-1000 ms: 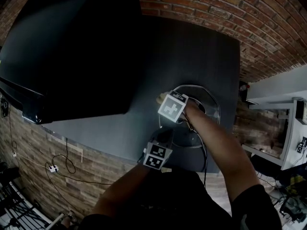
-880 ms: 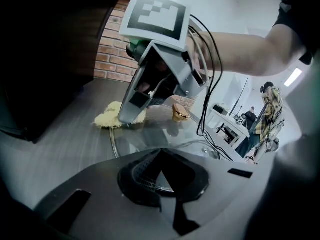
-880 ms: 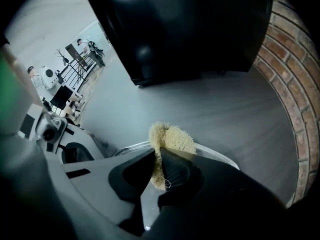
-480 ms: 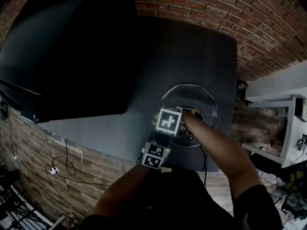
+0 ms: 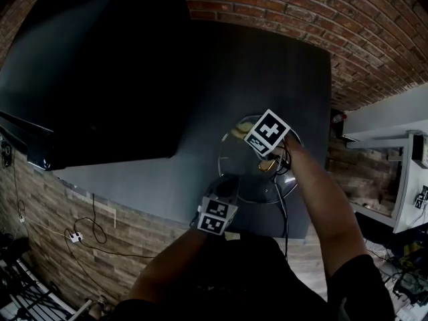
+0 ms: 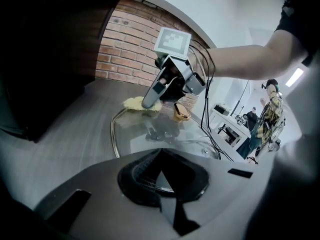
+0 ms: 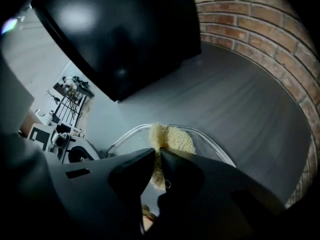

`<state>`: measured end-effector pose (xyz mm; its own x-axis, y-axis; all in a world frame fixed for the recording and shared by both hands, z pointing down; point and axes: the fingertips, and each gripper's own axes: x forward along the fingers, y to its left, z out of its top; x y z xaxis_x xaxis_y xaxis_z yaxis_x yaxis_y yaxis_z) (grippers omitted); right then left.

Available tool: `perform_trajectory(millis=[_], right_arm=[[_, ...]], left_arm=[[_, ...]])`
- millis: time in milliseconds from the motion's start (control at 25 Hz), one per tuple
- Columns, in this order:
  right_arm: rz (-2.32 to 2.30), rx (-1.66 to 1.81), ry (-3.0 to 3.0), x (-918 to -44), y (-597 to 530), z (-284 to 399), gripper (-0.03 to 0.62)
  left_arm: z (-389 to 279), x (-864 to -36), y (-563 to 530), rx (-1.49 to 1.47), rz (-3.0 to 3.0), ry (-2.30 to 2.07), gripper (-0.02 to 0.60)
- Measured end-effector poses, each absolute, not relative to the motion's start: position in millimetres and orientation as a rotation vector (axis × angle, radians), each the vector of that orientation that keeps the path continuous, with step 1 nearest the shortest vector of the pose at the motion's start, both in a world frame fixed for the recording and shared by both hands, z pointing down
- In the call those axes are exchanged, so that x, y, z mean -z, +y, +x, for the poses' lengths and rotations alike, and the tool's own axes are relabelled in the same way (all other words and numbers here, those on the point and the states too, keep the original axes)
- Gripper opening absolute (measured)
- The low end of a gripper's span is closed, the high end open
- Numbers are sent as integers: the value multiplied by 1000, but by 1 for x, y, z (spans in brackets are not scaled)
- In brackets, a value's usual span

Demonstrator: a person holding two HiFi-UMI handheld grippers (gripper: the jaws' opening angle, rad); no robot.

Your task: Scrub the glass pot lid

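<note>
On the dark grey table (image 5: 221, 79), the right gripper view reveals the right gripper (image 7: 156, 153) pinching a yellow fibrous scrub pad (image 7: 176, 139) against the round clear glass pot lid (image 6: 145, 134), whose near rim the left gripper (image 6: 160, 153) clamps.

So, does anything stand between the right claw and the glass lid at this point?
Only the yellow scrubbing pad that the right claw is clamped on. The pad lies against the glass lid near its far rim. Nothing else visible is in the way, and the gold knob sits off to one side.
</note>
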<state>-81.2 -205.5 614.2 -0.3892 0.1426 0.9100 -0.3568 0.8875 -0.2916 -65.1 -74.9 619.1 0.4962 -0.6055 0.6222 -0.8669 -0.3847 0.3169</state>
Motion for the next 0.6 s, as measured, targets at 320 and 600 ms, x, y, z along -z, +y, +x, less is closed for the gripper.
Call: perform_trajectory(millis=[320,600], right_arm=[[493,-737,-1918,-614,-258,2,43],[697,-834,-1912,-621,-259,65,43]], left_arm=[[-66,-619,-77,-580,2126,-1200,32],[-65,-622,-75,-619,2096,-1227,32]])
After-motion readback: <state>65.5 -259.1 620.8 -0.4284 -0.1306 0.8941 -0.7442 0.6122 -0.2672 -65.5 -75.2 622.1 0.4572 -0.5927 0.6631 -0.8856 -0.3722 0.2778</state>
